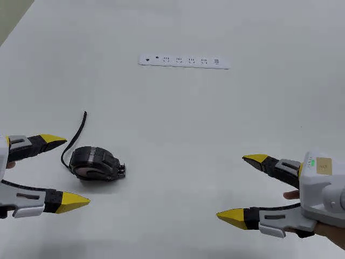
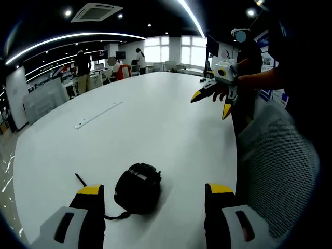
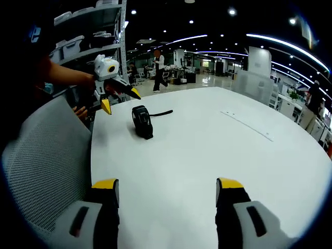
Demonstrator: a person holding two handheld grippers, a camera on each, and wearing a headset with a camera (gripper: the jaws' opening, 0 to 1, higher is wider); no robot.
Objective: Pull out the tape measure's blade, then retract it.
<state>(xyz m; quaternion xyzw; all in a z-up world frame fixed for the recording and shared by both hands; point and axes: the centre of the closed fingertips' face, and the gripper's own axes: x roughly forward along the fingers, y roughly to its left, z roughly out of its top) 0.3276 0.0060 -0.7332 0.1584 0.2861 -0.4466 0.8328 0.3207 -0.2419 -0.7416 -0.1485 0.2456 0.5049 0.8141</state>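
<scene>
A black tape measure (image 1: 96, 163) with a black wrist strap lies on the white table (image 1: 178, 118), its blade fully inside. My left gripper (image 1: 63, 170) stands open just left of it, yellow tips either side of its near end. The left gripper view has the tape measure (image 2: 137, 188) between and just ahead of the open jaws. My right gripper (image 1: 242, 186) hangs open and empty at the right, well apart from it. From the right gripper view the tape measure (image 3: 141, 121) lies far ahead, with the left gripper (image 3: 118, 98) beside it.
A white power strip (image 1: 183, 61) lies flat near the table's far side. A mesh chair back (image 3: 46, 161) stands at the table's near edge. People stand in the office behind (image 2: 83, 65), far from the table.
</scene>
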